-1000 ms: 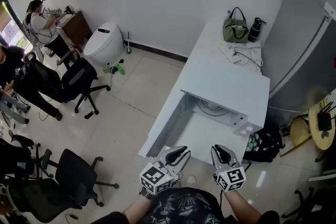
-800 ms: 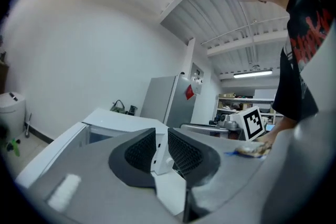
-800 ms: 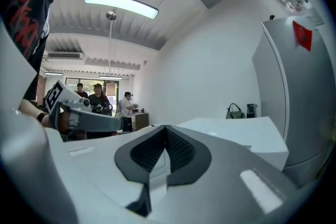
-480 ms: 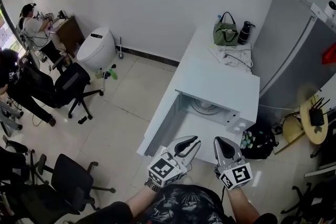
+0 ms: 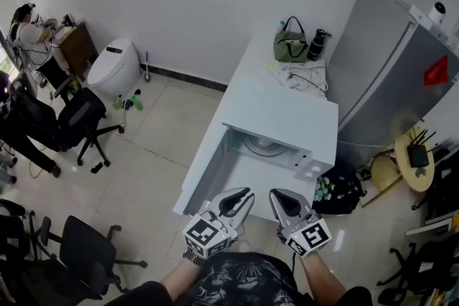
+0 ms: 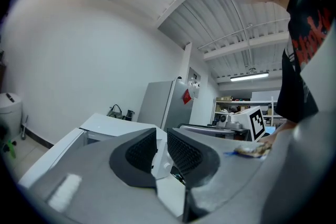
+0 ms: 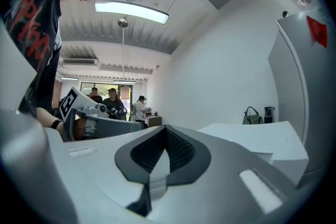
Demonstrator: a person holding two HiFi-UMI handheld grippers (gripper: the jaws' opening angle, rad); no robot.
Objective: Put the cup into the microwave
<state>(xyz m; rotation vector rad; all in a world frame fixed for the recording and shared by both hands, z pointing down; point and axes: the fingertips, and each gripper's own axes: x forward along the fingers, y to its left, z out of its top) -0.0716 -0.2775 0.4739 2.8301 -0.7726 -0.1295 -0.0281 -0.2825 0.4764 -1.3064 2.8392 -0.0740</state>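
Note:
The white microwave stands on the floor before me with its door swung open to the left. A round turntable shows inside. No cup shows in any view. In the head view my left gripper and right gripper are side by side just short of the microwave's near edge, both pointing level at it. The left gripper has its pads a narrow gap apart with nothing between them. The right gripper is shut and empty, its pads meeting.
Behind the microwave a white counter carries a green bag, a dark bottle and a cloth with a cable. A grey fridge stands at right. Office chairs and seated people are at left.
Both grippers have risen a little in front of me. The head view has swung, so the microwave and counter now sit further left in the picture.

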